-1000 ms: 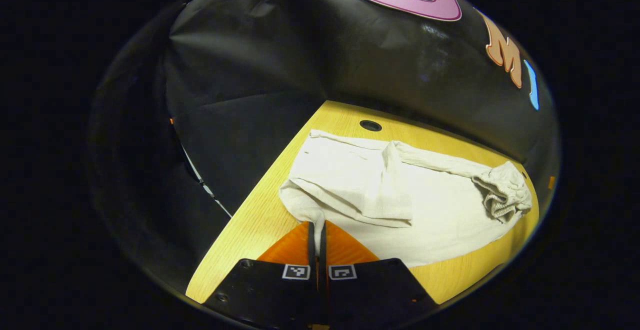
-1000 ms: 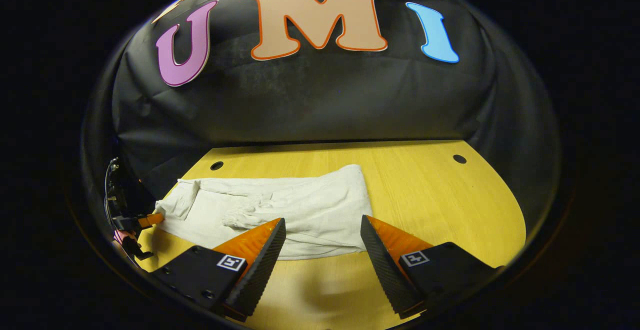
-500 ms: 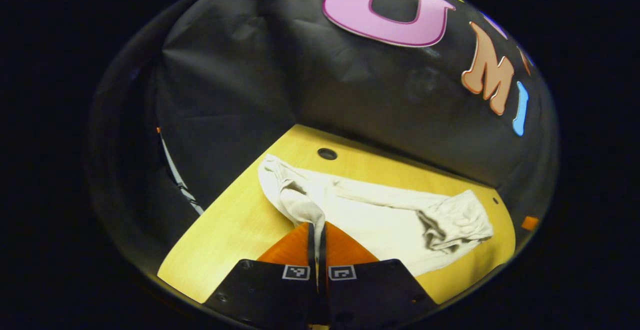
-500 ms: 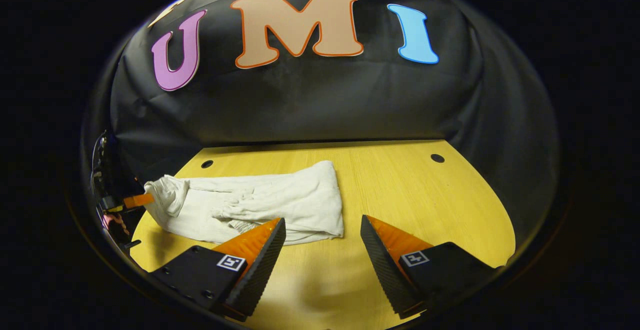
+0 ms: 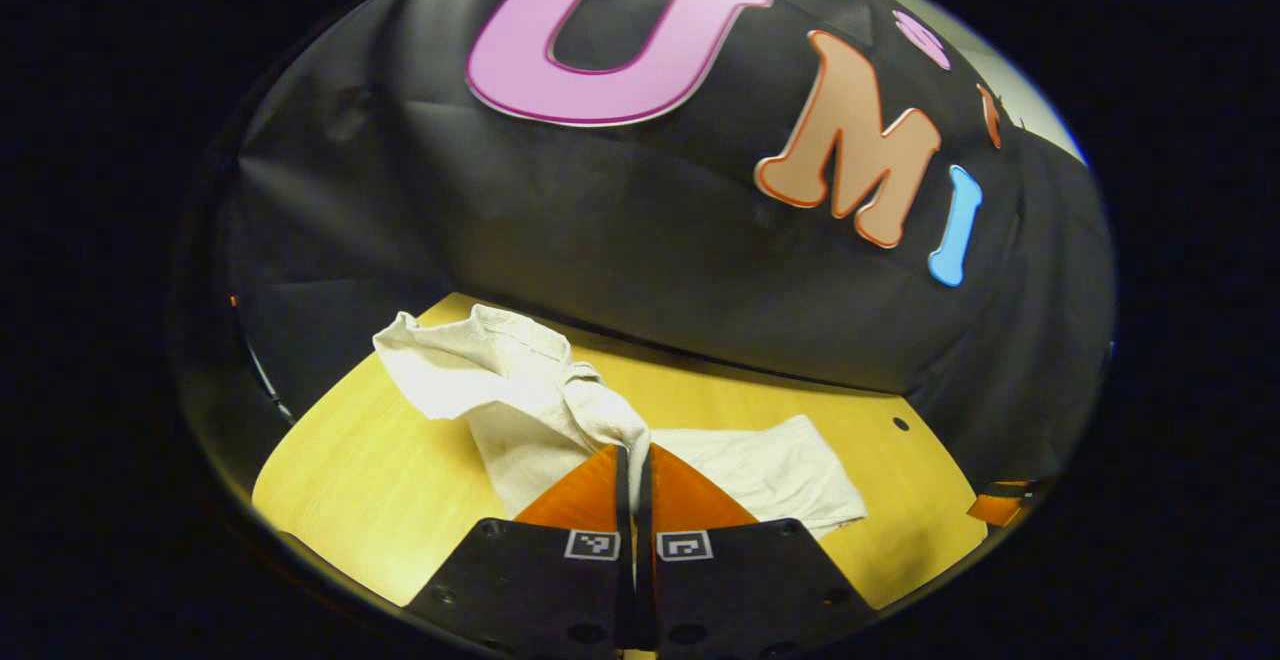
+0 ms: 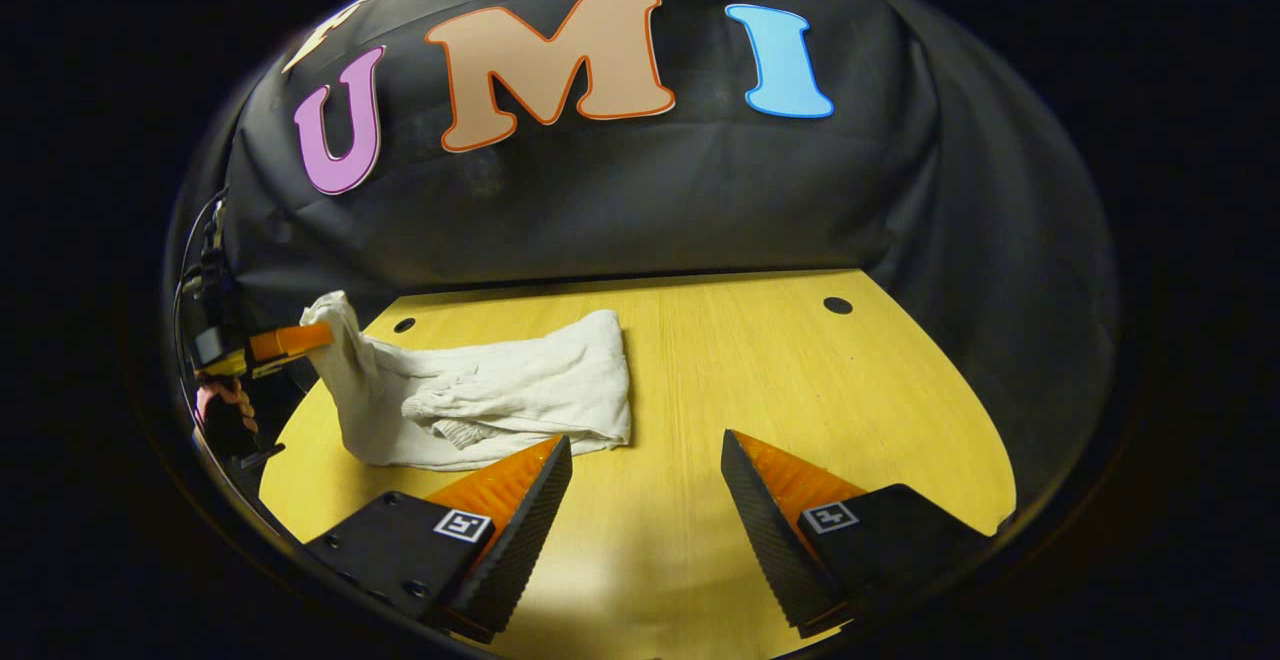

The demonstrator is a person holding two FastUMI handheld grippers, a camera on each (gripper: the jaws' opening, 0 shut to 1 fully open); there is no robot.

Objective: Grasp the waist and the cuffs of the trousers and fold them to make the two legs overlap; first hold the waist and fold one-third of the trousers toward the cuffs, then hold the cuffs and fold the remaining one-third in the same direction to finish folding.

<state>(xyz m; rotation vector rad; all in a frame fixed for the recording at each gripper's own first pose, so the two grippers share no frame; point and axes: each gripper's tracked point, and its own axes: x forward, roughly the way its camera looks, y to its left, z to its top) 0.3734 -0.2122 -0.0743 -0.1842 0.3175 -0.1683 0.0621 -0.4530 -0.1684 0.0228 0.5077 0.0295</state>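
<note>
The white trousers [image 6: 480,405] lie bunched on the left part of the wooden table [image 6: 760,380], one end drawn up off the surface. The left gripper [image 5: 634,460] has its fingers pressed together on that raised end; in the right gripper view it sits at the far left, level, with a hand [image 6: 225,410] dimly seen below it, possibly the holder's. The right gripper [image 6: 645,465] hovers over bare table near the trousers, fingers wide apart, gripping nothing. Black cloth walls [image 6: 620,200] surround the table.
</note>
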